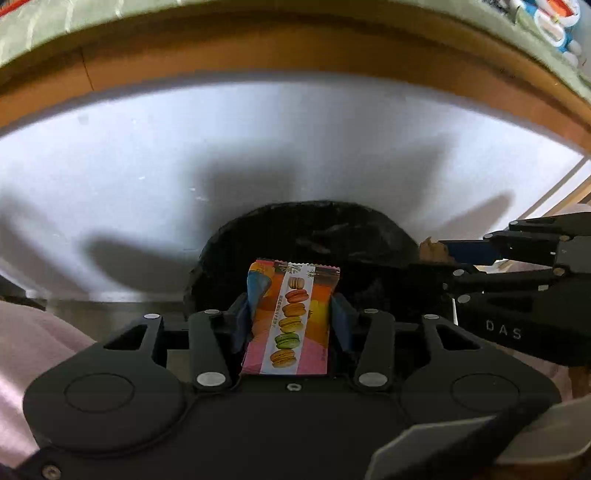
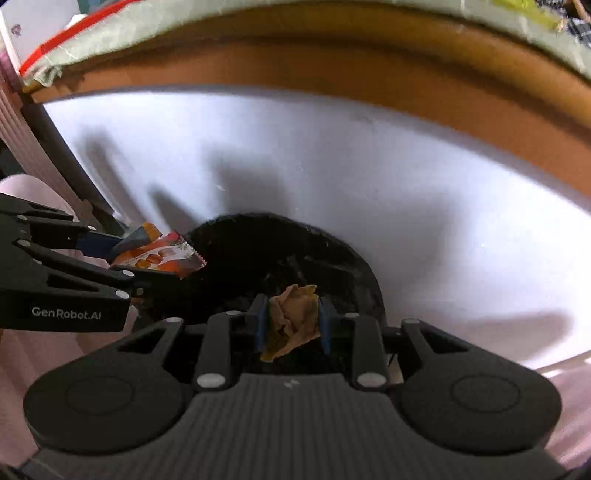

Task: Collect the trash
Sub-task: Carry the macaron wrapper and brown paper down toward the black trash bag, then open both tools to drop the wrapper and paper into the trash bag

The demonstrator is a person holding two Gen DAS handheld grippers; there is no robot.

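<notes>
My left gripper [image 1: 291,314] is shut on a colourful macaron snack wrapper [image 1: 295,332], whose top sticks up between the blue pads. My right gripper [image 2: 293,314] is shut on a crumpled brown paper [image 2: 291,325]. Both point steeply down over the mouth of a black bin [image 1: 314,229] lined with a dark bag; its inside is too dark to read. In the left wrist view the right gripper [image 1: 461,264] enters from the right with the brown paper [image 1: 432,249] at its tip. In the right wrist view the left gripper [image 2: 122,258] comes in from the left with the wrapper [image 2: 162,254], just left of the bin [image 2: 266,243].
The bin stands on a pale glossy floor [image 1: 147,166]. Behind it runs a wooden furniture edge [image 1: 295,48] covered by a green cloth [image 2: 258,14]. A person's pink clothing [image 1: 29,350] fills the lower left. A ribbed pale panel [image 2: 22,140] stands at the far left.
</notes>
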